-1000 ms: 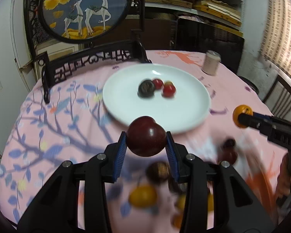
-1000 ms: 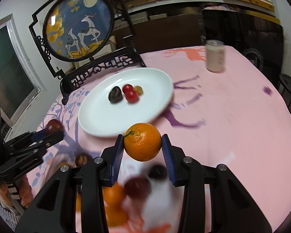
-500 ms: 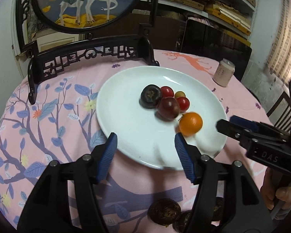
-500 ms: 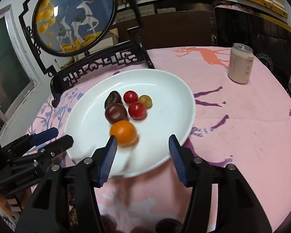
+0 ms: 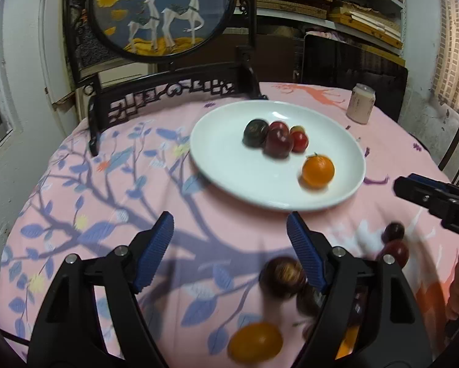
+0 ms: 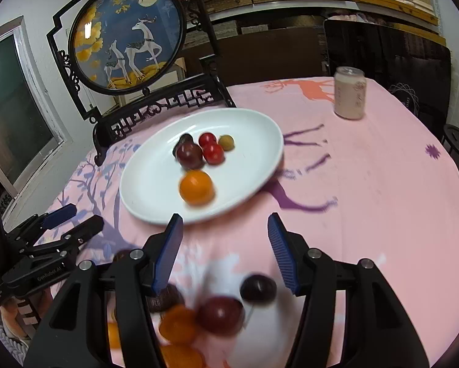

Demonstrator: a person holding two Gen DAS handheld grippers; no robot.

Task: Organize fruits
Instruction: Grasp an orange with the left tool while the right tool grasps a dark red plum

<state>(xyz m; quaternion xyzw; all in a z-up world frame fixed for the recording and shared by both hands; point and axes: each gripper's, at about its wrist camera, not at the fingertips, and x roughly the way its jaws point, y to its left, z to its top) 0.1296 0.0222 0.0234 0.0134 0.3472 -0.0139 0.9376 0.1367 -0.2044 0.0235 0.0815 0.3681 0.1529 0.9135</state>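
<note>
1. Left wrist view, nearest: left gripper (image 5: 229, 233) jaws apart and opening, nothing between the blue pads; only tablecloth (image 5: 76, 184) shows in the gap. Released.
2. Right wrist view, nearest: right gripper (image 6: 224, 245) jaws apart and opening, nothing between them. Released.
3. Near edge of the table: loose fruit pile lies under and just behind both grippers, blurred. Left view shows a dark plum (image 5: 283, 276) touching the right finger's inner side, a loose orange fruit (image 5: 255, 346) at the very edge, and two dark red fruits (image 5: 395, 242) toward the right gripper.
4. Middle of the table: white plate (image 5: 229, 165). Orange mandarin (image 5: 318, 170) sits on the plate's near-right part, apart from the cluster.
5. Plate centre: dark red plum (image 5: 278, 144) touches a blackish fruit (image 5: 255, 133) and red cherry tomatoes (image 5: 300, 141); a small yellow-green fruit (image 6: 227, 142) lies just behind them.
6. Far right edge: pale drinks can (image 5: 360, 107), upright, well apart from the plate.
7. Far left edge: black carved stand with round deer panel (image 5: 165, 12), upright.
</note>
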